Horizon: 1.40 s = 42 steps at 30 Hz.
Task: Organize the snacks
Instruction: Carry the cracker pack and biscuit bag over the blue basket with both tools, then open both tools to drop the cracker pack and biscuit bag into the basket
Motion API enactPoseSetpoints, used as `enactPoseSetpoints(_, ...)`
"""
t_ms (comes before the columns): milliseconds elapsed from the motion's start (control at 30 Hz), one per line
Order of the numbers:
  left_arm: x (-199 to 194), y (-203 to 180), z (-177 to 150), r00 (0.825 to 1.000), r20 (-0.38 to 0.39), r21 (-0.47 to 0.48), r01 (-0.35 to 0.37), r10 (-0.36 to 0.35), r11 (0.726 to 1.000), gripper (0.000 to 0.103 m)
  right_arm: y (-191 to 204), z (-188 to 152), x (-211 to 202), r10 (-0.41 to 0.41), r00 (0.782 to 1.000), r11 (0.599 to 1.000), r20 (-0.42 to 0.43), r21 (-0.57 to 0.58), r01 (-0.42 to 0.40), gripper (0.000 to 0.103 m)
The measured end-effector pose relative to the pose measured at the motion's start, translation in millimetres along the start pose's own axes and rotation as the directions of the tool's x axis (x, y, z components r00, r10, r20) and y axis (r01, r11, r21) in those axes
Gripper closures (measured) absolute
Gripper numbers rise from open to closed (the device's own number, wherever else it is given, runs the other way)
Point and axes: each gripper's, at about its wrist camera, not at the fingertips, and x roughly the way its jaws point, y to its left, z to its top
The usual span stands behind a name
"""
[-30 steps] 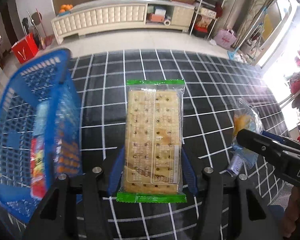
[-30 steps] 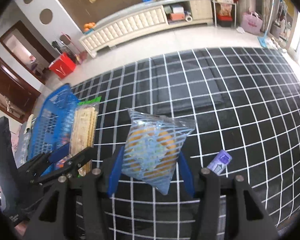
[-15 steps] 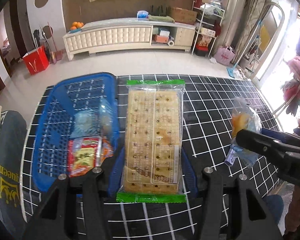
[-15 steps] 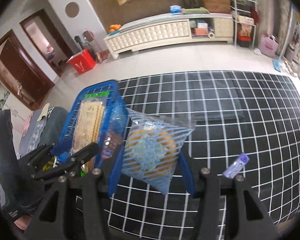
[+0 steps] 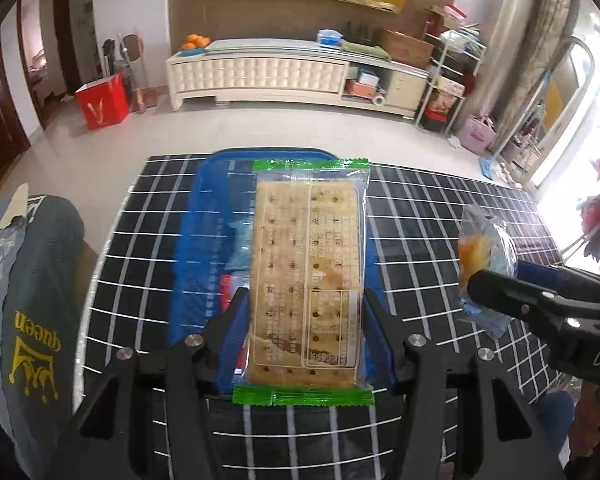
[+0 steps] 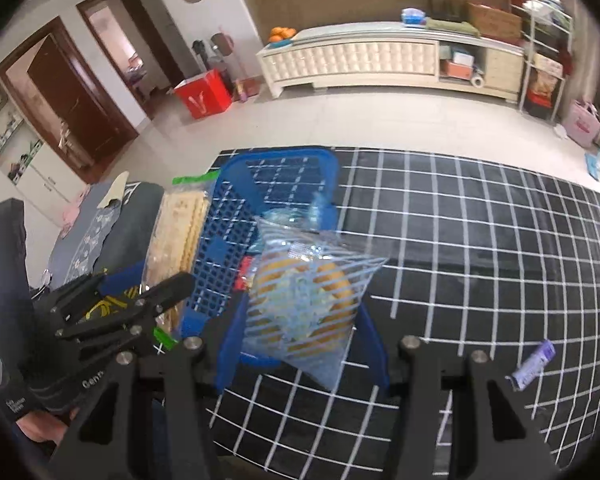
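Note:
My left gripper is shut on a long cracker pack with green ends, held upright over the blue mesh basket. Several snack packets lie inside the basket, mostly hidden behind the crackers. My right gripper is shut on a clear blue-striped bag holding a round orange snack, in front of the basket's right wall. In the right wrist view the left gripper and its cracker pack stand left of the basket. The left wrist view shows the right gripper with the striped bag at the right.
A black cloth with a white grid covers the surface under the basket. A small purple packet lies on it at the right. A grey garment printed "queen" is at the left edge. A white cabinet and a red box stand far back.
Both grippers have carried their snacks to the left and a little up. The basket has shifted from the far left of the left wrist view to directly behind the cracker pack.

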Motion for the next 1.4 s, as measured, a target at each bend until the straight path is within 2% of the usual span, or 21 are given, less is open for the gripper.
enactPoseSetpoints(333,18.0,51.7,22.7,0.999,-0.031,-0.046,-0.041,0.04,0.998,0.051,25.4,28.2,41.0,-0.004,0.999,0.998,-0.032,-0.068,0.001,0.045)
enactPoseSetpoints(767,84.5,67.9,46.0,0.994,-0.104,-0.062,-0.037,0.03,0.997,0.051,11.0,36.4,73.8,-0.014,0.997,0.998,-0.081,-0.067,0.008,0.045)
enactPoseSetpoints(867,92.9,71.2,54.1,0.996,-0.094,-0.078,-0.008,0.001,0.997,0.05,6.5,35.6,72.3,-0.005,0.996,0.999,-0.087,-0.052,0.0,0.045)
enactPoseSetpoints(1100,86.7,68.4,57.8,0.995,-0.093,-0.056,-0.029,0.024,0.998,0.05,9.9,36.5,61.5,0.001,0.997,0.999,-0.08,-0.034,-0.003,0.045)
enactPoseSetpoints(1400,49.0,70.0,41.6,0.998,-0.058,-0.028,-0.032,0.03,0.999,0.05,40.4,35.1,43.7,0.004,0.999,0.997,-0.054,-0.072,-0.008,0.045)
